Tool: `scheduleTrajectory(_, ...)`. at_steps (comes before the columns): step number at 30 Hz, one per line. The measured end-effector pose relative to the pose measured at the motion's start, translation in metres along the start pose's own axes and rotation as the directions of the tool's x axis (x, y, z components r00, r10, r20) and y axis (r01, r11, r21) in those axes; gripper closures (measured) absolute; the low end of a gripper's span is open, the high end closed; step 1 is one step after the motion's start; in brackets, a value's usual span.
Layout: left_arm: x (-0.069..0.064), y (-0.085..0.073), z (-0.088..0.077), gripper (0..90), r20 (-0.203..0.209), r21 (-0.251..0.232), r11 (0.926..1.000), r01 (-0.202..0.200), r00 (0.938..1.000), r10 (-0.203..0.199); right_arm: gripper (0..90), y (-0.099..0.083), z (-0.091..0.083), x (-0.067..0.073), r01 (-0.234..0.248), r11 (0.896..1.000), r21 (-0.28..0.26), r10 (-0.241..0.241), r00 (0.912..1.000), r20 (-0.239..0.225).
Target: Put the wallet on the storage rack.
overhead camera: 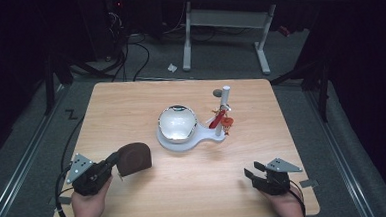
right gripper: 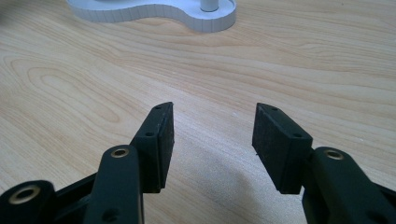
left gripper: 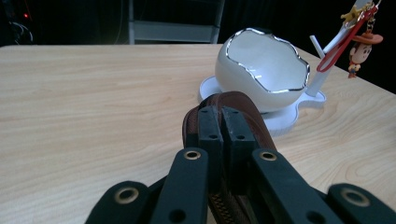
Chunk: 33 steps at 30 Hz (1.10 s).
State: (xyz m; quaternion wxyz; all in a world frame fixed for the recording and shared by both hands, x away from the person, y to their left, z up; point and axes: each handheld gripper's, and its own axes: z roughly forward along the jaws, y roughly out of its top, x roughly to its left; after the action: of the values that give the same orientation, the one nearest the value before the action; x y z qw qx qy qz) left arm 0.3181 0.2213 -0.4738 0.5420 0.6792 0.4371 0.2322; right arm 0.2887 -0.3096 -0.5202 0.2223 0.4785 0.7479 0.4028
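**Brown pouch held at the near-left, bowl ahead and to the right**

Clearly, the left gripper [overhead camera: 114, 160] had its jaws closed on the brown zip pouch [overhead camera: 133, 157], pinching it at the zippered edge; in the left gripper view the two jaws stood pressed together on the pouch [left gripper: 233, 116] with the zip teeth running beneath them. The pouch sat at the near-left part of the desk [overhead camera: 131, 106], reaching forward and rightward from the jaws, and whether it rested on the wood or hung just above it could not be told.

The white egg-shaped bowl [overhead camera: 177, 123] stood on its white base [overhead camera: 202, 138] near the middle of the desk, ahead and to the right of the pouch and well apart from it. Judged from this, any carry toward the bowl would run diagonally forward-right, over bare wood. Behind the bowl rose a white post [overhead camera: 225, 99] with a red strap and a small figure charm [overhead camera: 228, 121] hanging beside it, the one obstacle on the far side.

The right gripper [overhead camera: 251, 176] rested at the near-right, jaws wide apart and holding nothing, farther from the pouch than the left. The near edge lay close behind both hands.
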Motion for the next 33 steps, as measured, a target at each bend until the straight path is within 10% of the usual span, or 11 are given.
scheduleTrajectory(33, -0.039, 0.076, 0.058, 87.8, 0.046, -0.015, 0.9993, -0.035, 0.9983, 0.036, 49.5, 0.0, -0.007, -0.007, -0.004, 1.0, -0.023, 0.004, 1.0, -0.007)
